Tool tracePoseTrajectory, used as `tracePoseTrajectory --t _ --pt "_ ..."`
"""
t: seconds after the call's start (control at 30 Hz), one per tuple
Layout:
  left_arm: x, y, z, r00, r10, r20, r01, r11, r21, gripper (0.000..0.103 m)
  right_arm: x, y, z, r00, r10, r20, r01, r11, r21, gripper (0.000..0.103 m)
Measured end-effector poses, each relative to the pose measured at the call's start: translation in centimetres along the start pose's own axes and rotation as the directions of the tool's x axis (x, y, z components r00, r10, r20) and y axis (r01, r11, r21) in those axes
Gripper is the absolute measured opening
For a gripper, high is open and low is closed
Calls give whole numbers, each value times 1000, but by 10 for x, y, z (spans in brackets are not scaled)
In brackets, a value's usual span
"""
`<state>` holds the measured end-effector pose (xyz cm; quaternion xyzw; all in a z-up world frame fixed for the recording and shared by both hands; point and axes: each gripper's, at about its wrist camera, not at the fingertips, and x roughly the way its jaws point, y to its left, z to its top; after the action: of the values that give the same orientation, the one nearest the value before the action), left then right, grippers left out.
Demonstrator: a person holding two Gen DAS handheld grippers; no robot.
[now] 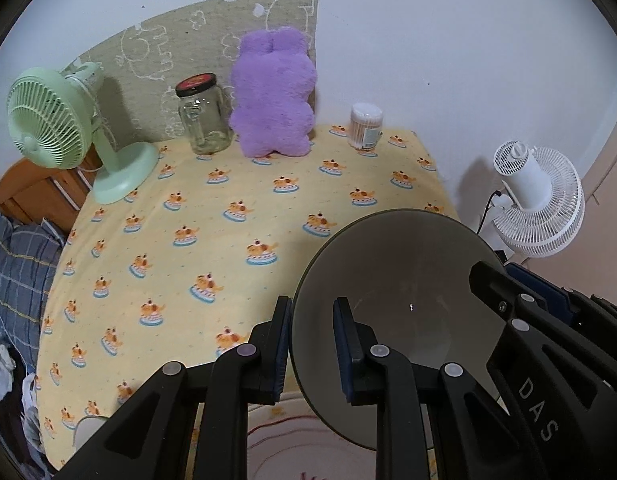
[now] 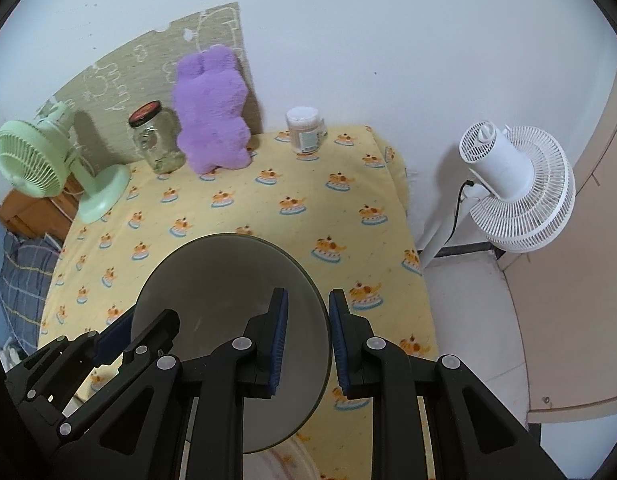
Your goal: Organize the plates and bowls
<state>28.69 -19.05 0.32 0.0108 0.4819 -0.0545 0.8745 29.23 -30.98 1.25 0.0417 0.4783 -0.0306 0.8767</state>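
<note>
A grey bowl hangs above the near edge of the table, held by both grippers. My left gripper straddles its left rim, one finger outside and one inside. My right gripper straddles its right rim the same way; the bowl shows in the right wrist view. Each gripper appears at the other view's edge, the right one at the right of the left wrist view and the left one at the lower left of the right wrist view. A pale plate with pink marks lies under the bowl, mostly hidden.
The table has a yellow patterned cloth. At its back stand a green fan, a glass jar, a purple plush toy and a cotton swab tub. A white floor fan stands right of the table.
</note>
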Motion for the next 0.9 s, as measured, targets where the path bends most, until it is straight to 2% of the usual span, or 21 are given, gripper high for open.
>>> tracePoseTrajectory --t 0.47,0.9 --pt "-49 67 -32 999 -34 33 32 998 47 19 -50 73 -40 999 -36 32 34 998 47 25" --pt "-78 143 -66 998 -36 47 33 997 65 19 -75 153 -79 998 -43 44 41 998 55 25"
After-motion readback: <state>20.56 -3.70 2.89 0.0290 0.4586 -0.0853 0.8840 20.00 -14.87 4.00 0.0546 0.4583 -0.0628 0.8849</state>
